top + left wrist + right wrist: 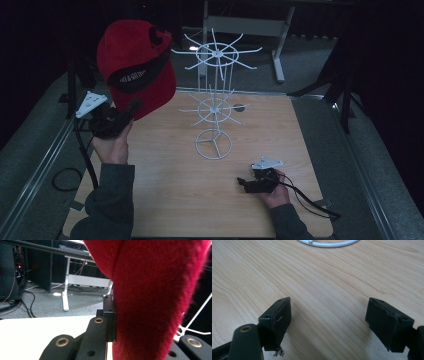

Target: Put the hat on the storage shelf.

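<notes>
A red cap (135,65) with a black band hangs in the air over the table's far left corner. My left gripper (127,112) is shut on its lower edge from below. In the left gripper view the red fabric (155,290) sits between the jaws, pressed against the left pad (109,315). A white wire hook rack (216,95) stands mid-table on a ring base (213,144), to the right of the cap. My right gripper (246,184) rests low at the front right, open, with bare wood between its pads (277,317). The rack's base ring (327,243) lies ahead of it.
The wooden table (165,200) has a small dark hole (239,107) behind the rack. A black cable loop (65,179) lies off the left edge. A grey metal frame (277,45) stands on the floor beyond the table, with dark stands at the right.
</notes>
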{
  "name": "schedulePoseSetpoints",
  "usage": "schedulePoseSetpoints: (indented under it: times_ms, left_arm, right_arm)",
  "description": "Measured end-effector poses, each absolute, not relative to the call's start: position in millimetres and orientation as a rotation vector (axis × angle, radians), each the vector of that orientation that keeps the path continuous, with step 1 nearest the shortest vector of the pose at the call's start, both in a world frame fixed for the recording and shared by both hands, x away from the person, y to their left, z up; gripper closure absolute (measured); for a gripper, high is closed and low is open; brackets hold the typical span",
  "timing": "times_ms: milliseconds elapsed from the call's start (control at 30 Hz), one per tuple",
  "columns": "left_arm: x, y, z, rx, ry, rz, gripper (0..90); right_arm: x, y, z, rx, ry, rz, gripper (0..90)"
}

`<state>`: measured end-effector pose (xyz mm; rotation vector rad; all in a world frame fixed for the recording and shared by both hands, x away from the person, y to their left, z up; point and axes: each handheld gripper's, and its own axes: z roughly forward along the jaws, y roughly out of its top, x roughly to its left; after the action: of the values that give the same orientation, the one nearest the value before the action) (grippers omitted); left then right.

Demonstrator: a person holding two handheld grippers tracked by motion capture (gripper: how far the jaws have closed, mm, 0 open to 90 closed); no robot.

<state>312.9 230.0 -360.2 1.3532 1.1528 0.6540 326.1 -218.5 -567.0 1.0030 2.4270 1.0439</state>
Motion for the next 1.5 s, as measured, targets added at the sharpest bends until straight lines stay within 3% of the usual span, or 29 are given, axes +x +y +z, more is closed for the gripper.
schedulePoseSetpoints:
  times_ms: [1500]
  left_arm:
    - [301, 221, -360, 1.365, 1.060, 0.663, 85.0]
  right_arm:
    - [326, -219, -567, 1.003, 2.427, 1.044, 20.4]
